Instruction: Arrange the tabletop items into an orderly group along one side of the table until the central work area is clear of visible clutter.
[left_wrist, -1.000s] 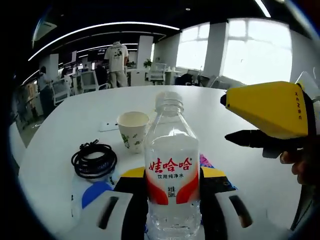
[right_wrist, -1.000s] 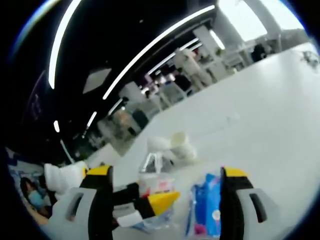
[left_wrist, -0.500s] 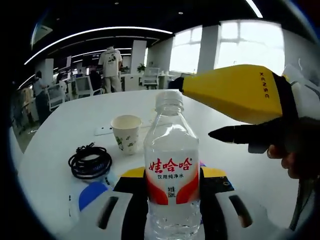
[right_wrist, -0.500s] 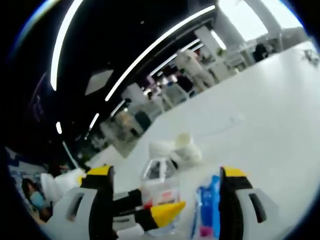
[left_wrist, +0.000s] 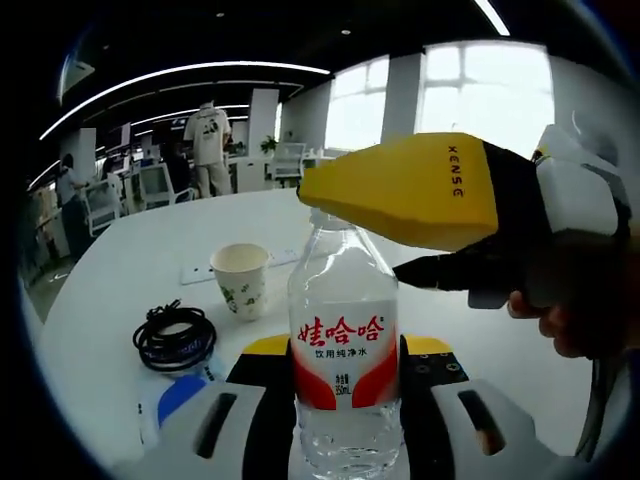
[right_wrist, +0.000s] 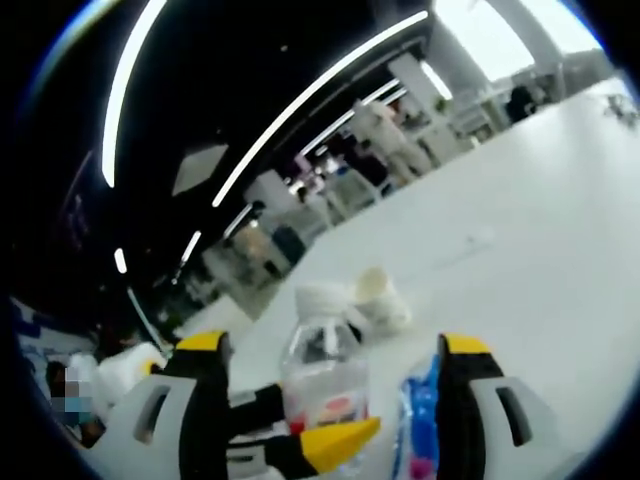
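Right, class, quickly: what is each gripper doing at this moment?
Left gripper: shut on the water bottle, held upright between its jaws.
Right gripper: jaws apart, open, holding nothing, coming around that bottle.

The bottle (left_wrist: 343, 350) stands on the tabletop (left_wrist: 130, 270); behind it to the left sits the cup (left_wrist: 240, 280), with the cable coil (left_wrist: 174, 336) left of the bottle.

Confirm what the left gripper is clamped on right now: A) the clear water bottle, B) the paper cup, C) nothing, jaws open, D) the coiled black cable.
A: in the left gripper view the left gripper has its yellow-tipped jaws pressed against both sides of the clear water bottle, while the paper cup and coiled black cable sit apart on the table.
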